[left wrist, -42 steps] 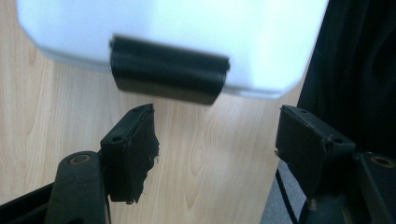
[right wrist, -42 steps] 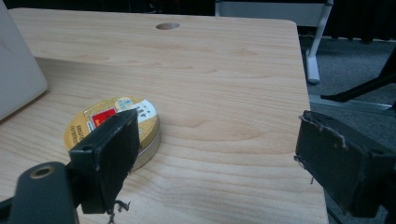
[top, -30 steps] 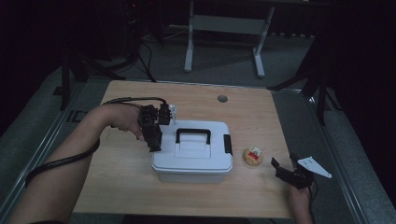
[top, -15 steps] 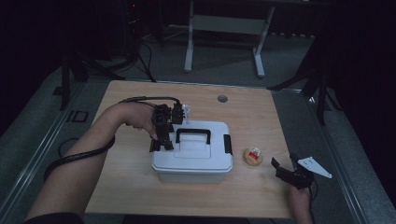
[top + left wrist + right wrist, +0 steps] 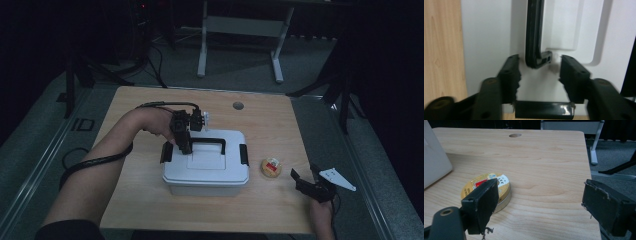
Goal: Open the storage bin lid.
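Note:
A white plastic box (image 5: 205, 170) with a black carry handle (image 5: 206, 141) lying flat on its lid stands mid-table. My left gripper (image 5: 184, 145) points down over the lid's left part. In the left gripper view its jaws straddle the handle's end (image 5: 534, 37) and have just been closing, with a gap still on both sides of it. The left gripper (image 5: 539, 65) is open. My right gripper (image 5: 306, 182) rests at the table's right front edge, open and holding nothing. A round gold tin (image 5: 271, 167) lies just left of it, and in the right gripper view the tin (image 5: 486, 188) sits behind the left jaw.
Black latches (image 5: 244, 154) clip the box's short sides. A cable hole (image 5: 238, 105) sits near the table's far edge. The left gripper's cable (image 5: 100, 161) runs along the forearm. Bare wood (image 5: 544, 160) stretches beyond the tin; the table's right edge is close to my right gripper.
My left gripper has moved right from beside the box's left end to over the lid at the handle's end. The right gripper has stayed put.

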`<action>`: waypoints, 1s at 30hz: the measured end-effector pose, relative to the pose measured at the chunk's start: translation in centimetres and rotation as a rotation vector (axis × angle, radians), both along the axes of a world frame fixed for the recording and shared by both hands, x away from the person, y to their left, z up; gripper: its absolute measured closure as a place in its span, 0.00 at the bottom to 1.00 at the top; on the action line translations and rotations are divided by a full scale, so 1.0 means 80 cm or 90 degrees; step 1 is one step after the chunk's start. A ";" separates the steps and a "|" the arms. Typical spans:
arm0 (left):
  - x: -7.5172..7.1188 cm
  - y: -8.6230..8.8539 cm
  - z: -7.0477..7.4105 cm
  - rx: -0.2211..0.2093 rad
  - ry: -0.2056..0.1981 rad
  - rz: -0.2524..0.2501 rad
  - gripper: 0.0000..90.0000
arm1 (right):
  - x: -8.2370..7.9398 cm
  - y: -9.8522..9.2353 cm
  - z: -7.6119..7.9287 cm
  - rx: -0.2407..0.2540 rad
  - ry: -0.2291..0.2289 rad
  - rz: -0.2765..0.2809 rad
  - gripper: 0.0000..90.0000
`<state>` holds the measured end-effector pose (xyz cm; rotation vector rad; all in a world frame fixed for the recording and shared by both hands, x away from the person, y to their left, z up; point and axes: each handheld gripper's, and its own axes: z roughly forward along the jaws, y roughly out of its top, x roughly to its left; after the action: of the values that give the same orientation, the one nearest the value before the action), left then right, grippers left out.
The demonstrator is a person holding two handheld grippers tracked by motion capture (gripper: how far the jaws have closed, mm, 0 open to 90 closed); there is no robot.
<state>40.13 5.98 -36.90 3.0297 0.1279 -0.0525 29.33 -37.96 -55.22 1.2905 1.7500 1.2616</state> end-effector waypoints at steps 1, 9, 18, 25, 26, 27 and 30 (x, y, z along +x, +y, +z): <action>0.000 0.000 0.000 0.000 0.000 0.000 0.58 | 0.000 0.000 0.000 0.000 0.000 0.000 0.15; -0.001 -0.012 -0.002 0.015 -0.005 -0.033 0.80 | 0.000 -0.001 0.000 0.003 0.000 0.003 0.15; -0.002 -0.015 -0.002 0.024 0.026 -0.026 0.92 | 0.000 0.000 0.000 0.001 0.001 0.003 0.15; -0.003 -0.014 0.002 0.017 0.031 -0.026 0.93 | 0.000 0.000 0.000 0.001 0.002 0.004 0.15; -0.003 -0.014 0.003 0.014 0.032 -0.026 0.93 | 0.000 0.000 0.000 0.001 0.002 0.004 0.15; -0.004 -0.013 0.006 0.011 0.028 -0.025 0.93 | 0.000 -0.001 0.000 0.001 0.002 0.004 0.15; -0.005 -0.014 0.011 0.010 0.028 -0.025 0.93 | 0.000 0.000 0.000 0.001 0.002 0.004 0.15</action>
<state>39.70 4.88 -36.00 3.0479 0.0723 -0.1227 29.36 -38.00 -55.22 1.2893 1.7569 1.2665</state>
